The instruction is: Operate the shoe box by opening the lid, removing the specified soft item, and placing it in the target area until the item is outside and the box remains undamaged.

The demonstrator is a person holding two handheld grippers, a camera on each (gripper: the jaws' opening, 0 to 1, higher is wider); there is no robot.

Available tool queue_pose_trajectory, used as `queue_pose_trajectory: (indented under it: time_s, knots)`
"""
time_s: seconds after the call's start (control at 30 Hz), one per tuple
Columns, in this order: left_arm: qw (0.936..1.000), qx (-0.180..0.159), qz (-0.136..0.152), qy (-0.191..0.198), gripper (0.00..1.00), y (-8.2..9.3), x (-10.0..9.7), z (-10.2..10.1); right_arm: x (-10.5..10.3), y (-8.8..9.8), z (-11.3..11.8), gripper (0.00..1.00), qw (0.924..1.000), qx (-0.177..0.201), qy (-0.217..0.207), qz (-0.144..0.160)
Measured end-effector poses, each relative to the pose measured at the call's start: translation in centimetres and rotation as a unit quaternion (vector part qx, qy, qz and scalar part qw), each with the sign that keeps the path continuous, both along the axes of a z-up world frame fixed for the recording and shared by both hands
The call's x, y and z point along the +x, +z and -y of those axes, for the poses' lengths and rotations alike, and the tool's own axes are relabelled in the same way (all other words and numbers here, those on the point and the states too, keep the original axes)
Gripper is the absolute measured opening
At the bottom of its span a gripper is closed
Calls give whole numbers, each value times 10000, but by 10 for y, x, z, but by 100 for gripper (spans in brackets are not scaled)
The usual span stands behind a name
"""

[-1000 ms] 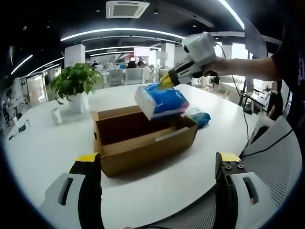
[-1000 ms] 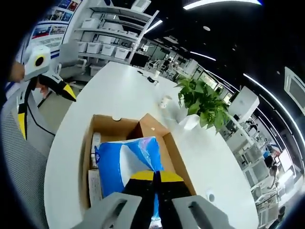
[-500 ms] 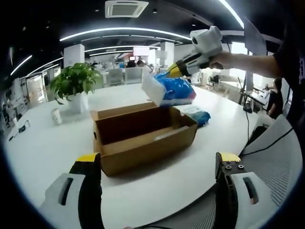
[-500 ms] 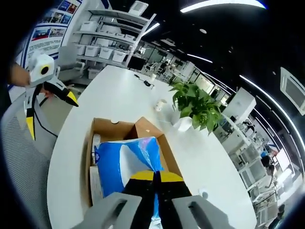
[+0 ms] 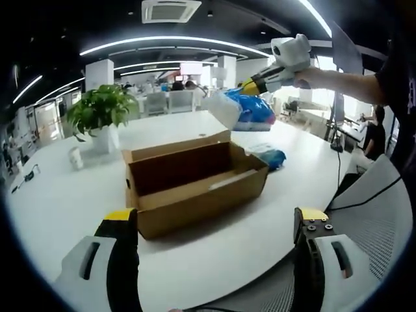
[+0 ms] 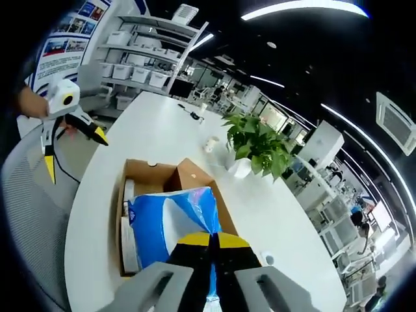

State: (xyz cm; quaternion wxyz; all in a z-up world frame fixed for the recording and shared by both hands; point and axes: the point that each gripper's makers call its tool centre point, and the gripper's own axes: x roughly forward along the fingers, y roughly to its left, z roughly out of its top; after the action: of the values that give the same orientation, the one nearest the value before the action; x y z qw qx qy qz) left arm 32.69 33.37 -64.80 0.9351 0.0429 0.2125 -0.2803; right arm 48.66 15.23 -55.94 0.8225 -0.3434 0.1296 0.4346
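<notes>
The brown cardboard shoe box (image 5: 195, 185) stands open on the white table (image 5: 58, 201), its flap up at the back. High above its right end, my right gripper (image 5: 257, 83) is shut on a soft blue-and-white pack (image 5: 240, 110). From the right gripper view the pack (image 6: 172, 224) hangs over the box (image 6: 153, 179), pinched at the yellow jaw tips of the right gripper (image 6: 211, 242). White items (image 6: 128, 237) lie along the box's left wall. My left gripper (image 5: 214, 257) is open and holds nothing, near the table's edge in front of the box; it appears again, held in a hand, as the left gripper (image 6: 68, 127).
A second blue pack (image 5: 270, 157) lies on the table behind the box's right end. A potted plant (image 5: 104, 110) and a paper cup (image 5: 78, 158) stand at the far left. A mesh chair (image 5: 377, 214) sits at the right. Shelves (image 6: 140, 49) line the wall.
My right gripper has lifted the blue pack higher and further right, away from above the box. The left gripper has stayed still and open.
</notes>
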Motion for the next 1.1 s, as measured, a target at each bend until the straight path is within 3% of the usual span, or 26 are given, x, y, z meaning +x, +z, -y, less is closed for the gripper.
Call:
queue_pose_trajectory:
  time_s: [0.57,1.1]
  knots:
    - [10000,39,-50,-51,99,2,-2,7,-2,16,49,0,9993,-46,-299,229]
    - [9999,74,-80,-66,99,1,-4,9,-10,15,105,0,9978,-143,-582,293]
